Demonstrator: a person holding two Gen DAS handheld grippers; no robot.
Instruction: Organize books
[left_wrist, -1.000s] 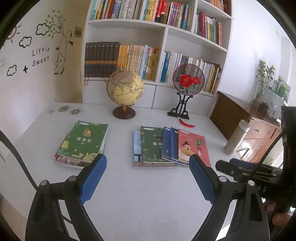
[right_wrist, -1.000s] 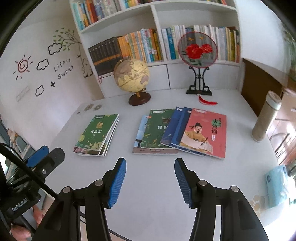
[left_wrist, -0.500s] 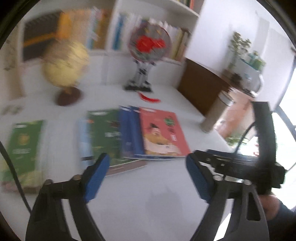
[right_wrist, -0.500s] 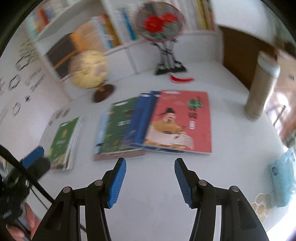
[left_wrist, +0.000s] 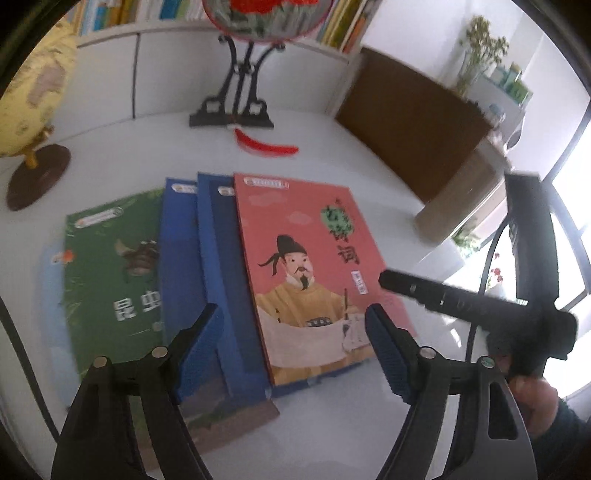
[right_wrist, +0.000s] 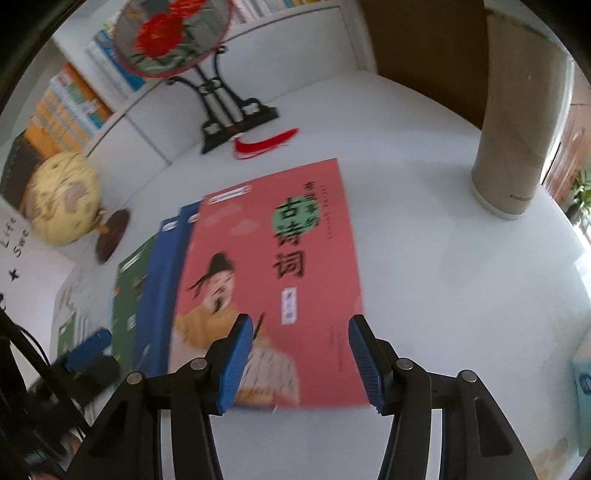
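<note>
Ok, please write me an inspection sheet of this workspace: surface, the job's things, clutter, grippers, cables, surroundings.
Surface: white table, bare in front of the books.
Job's things: red book lies on top of a fanned row, overlapping two blue books, then a green book.
Clutter: globe, round fan on a black stand with a red tassel, beige flask.
Grippers: left gripper over the blue and red books; its jaws have just been closing, nothing between them. Right gripper over the red book's lower part, jaws apart, empty.
Cables: black cable beside the right gripper.
Surroundings: bookshelf, brown cabinet, plant.
</note>
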